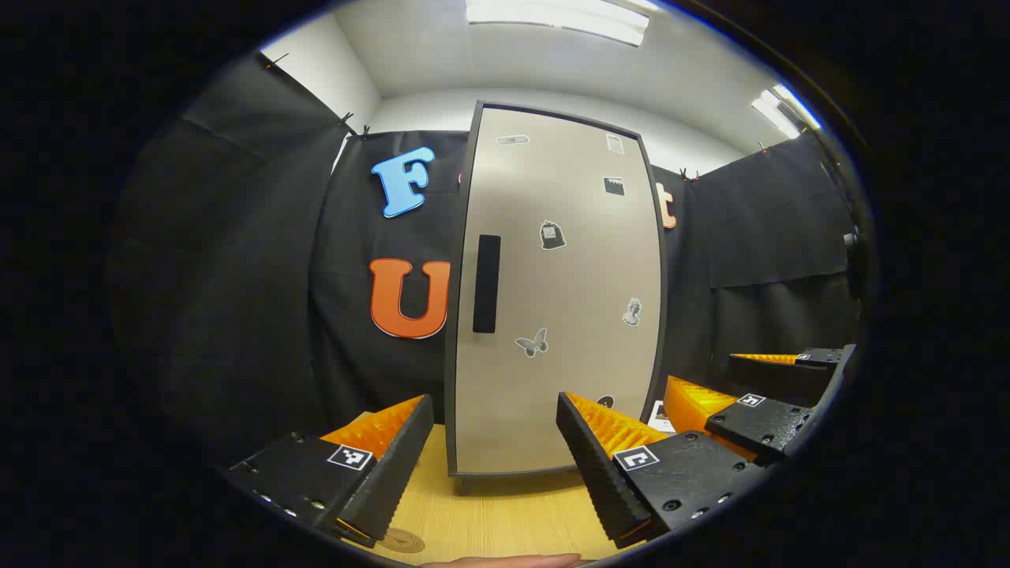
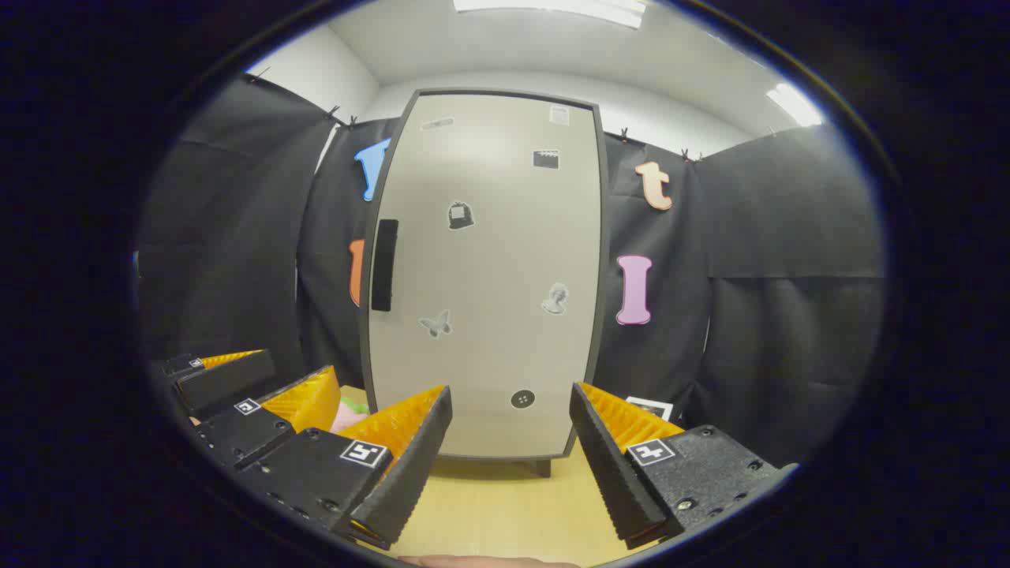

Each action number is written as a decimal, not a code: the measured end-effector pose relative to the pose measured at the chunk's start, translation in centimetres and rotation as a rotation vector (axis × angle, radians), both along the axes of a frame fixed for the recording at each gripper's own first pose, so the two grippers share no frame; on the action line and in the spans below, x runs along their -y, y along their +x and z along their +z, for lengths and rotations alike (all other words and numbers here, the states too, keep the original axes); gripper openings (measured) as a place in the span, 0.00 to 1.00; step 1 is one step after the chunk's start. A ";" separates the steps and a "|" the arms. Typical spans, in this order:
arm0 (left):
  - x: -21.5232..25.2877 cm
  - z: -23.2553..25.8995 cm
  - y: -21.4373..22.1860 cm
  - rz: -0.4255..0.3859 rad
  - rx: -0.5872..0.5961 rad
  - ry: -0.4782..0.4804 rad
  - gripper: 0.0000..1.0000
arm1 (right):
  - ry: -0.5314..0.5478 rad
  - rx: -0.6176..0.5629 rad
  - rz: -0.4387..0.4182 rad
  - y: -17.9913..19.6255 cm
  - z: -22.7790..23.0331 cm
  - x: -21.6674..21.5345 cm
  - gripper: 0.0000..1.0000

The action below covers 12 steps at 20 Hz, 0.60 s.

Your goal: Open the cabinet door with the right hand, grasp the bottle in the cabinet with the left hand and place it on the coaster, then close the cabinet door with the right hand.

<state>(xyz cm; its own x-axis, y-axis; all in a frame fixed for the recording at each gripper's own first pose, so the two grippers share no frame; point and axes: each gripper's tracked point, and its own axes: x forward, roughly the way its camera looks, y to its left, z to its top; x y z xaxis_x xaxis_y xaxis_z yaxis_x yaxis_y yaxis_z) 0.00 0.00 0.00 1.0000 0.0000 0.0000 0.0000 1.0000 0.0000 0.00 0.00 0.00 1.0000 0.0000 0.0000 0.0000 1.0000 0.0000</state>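
Note:
A tall cabinet stands on the wooden table, its grey door [image 1: 560,300] [image 2: 485,268] closed and flat. The door carries a black vertical handle [image 1: 487,284] [image 2: 384,264] near its left edge, and it hides the inside of the cabinet. My left gripper [image 1: 493,481] is open, a short way in front of the door's lower part. A small round coaster [image 1: 400,541] lies on the table under its left finger. My right gripper [image 2: 509,473] is also open with nothing between its fingers, facing the door's bottom. It appears at the right in the left gripper view [image 1: 750,394].
The wooden tabletop [image 2: 505,505] runs from the grippers to the cabinet's short feet. A white marker card [image 2: 651,407] leans by the cabinet's right foot. The left gripper [image 2: 252,394] sits at the left in the right gripper view, with something pink and green [image 2: 349,410] behind it.

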 end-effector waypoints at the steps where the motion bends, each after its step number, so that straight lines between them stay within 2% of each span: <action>1: -0.3 0.0 0.0 0.008 0.003 0.000 0.95 | -0.004 0.002 0.005 0.2 0.0 -0.2 0.96; 7: -1.8 0.3 0.2 0.040 0.017 -0.008 0.95 | -0.021 0.019 0.036 1.0 0.7 -1.7 0.95; 12: -2.2 -0.1 0.4 0.037 0.013 -0.019 0.95 | -0.044 0.019 0.040 1.0 0.6 -2.3 0.96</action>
<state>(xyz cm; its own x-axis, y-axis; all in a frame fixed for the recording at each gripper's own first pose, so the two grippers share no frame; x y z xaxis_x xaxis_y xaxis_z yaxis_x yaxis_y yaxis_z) 0.41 2.24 -0.09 0.9992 0.0371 0.0129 -0.0368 0.9991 -0.0197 1.03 2.35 0.60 0.9990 0.0403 0.0180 -0.0394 0.9982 -0.0445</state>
